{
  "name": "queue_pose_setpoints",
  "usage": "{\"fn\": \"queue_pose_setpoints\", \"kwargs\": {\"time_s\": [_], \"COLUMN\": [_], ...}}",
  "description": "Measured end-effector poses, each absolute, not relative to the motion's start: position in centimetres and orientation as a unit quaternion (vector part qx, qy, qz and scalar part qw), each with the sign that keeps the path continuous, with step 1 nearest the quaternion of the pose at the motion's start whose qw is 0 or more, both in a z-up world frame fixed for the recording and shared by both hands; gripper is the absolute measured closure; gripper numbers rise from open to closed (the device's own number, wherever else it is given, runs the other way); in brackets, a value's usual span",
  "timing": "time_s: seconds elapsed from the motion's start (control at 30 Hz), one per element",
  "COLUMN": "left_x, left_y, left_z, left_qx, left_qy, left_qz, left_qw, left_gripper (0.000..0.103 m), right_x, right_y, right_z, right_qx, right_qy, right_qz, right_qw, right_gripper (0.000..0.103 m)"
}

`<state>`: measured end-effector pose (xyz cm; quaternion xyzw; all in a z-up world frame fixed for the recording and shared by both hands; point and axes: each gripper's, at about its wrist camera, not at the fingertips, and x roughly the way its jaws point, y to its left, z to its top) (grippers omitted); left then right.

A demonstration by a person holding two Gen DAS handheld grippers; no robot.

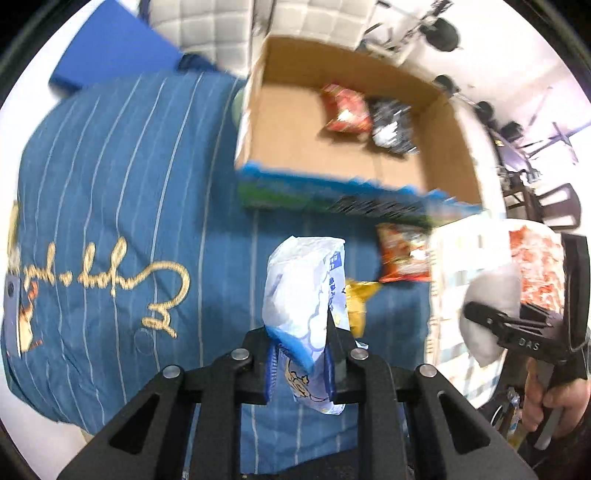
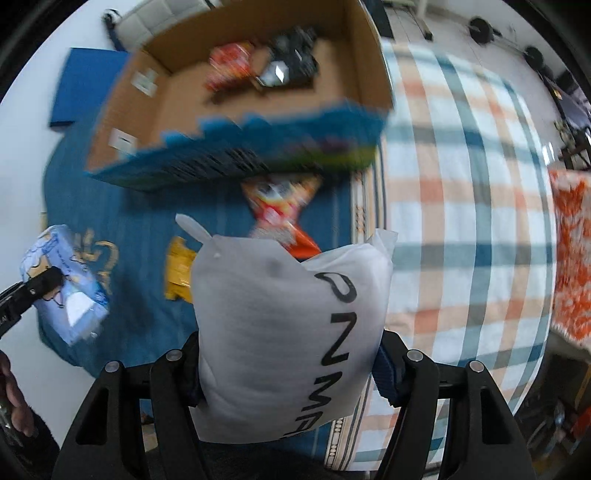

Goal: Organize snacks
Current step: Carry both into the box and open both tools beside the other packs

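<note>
Snacks are hanging clamped above the blue blanket [image 1: 110, 166]: my left gripper [image 1: 299, 354] is pinching a blue-white packet [image 1: 306, 291], my right gripper [image 2: 291, 369] a white bag [image 2: 288, 325]. I'm risking either slipping short of the cardboard box [image 1: 439, 147].

A blue pinstriped quilt [image 1: 110, 177] with gold script embroidery adjoins a plaid blanket [image 2: 461, 206] in teal and orange, with a white tufted headboard [image 1: 214, 26] behind and a blue mat [image 2: 88, 85] on the pale floor [image 2: 26, 155].

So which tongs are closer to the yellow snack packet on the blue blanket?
Left. The left tongs hang just beside the yellow packet; the right tongs sit farther off, over the blanket edge.
</note>
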<state>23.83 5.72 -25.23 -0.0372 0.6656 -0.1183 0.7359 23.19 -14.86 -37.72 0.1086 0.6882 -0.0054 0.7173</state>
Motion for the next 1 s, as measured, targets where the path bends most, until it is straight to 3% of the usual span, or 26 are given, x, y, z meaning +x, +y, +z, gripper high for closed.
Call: {"fn": "queue_pose_setpoints", "kwargs": {"time_s": [0.27, 0.43, 0.7, 1.0], "left_x": [27.0, 32.4, 42.1, 50.0], "left_y": [1.8, -0.1, -3.1, -5.8], "left_z": [-18.5, -16.9, -19.9, -27.9], "left_qx": [-0.04, -0.016, 0.003, 0.054], "left_qy": [0.619, 0.602, 0.635, 0.69], "left_qz": [-0.189, -0.197, -0.207, -0.192], "left_qw": [0.762, 0.773, 0.745, 0.696], "left_gripper": [0.086, 0.086, 0.086, 0.086], "right_x": [29.5, 35.7, 43.9, 47.5], "right_y": [-15.4, -16.1, -16.2, -16.7], "right_z": [-28.6, -28.6, -37.1, -47.5], "right_qx": [0.075, 0.05, 0.017, 0.003], "right_qy": [0.628, 0.624, 0.674, 0.737], "right_qz": [0.027, 0.021, 0.009, -0.005], "right_qw": [0.774, 0.78, 0.739, 0.676], "right_gripper": [0.032, 0.032, 0.033, 0.033]}}
